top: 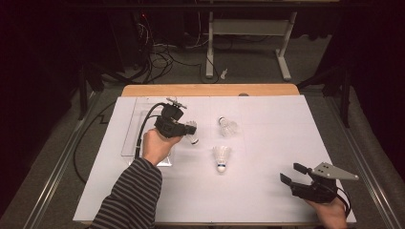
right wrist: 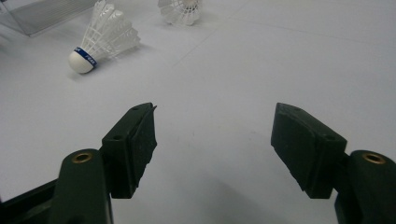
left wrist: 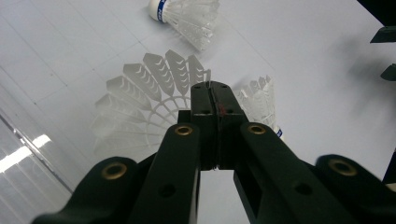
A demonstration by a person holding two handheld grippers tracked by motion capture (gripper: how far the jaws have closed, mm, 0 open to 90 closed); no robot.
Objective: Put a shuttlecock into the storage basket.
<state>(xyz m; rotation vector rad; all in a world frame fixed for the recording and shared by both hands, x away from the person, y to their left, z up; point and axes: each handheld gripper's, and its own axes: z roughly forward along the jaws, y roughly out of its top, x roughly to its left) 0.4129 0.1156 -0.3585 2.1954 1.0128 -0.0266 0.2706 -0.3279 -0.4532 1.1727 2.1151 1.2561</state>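
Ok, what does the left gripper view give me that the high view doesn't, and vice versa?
Left gripper view: the left gripper, jaws shut, pinches the feather rim of the held shuttlecock. High view: the striped sleeve, and the right gripper open at the near right. Both: the far shuttlecock and the near shuttlecock loose on the table.

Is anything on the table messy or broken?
Nothing looks broken. Two shuttlecocks lie tipped on their sides on the white sheet, one in the middle and one farther back. The left claw pinches a third shuttlecock by a feather edge, beside the clear tray.
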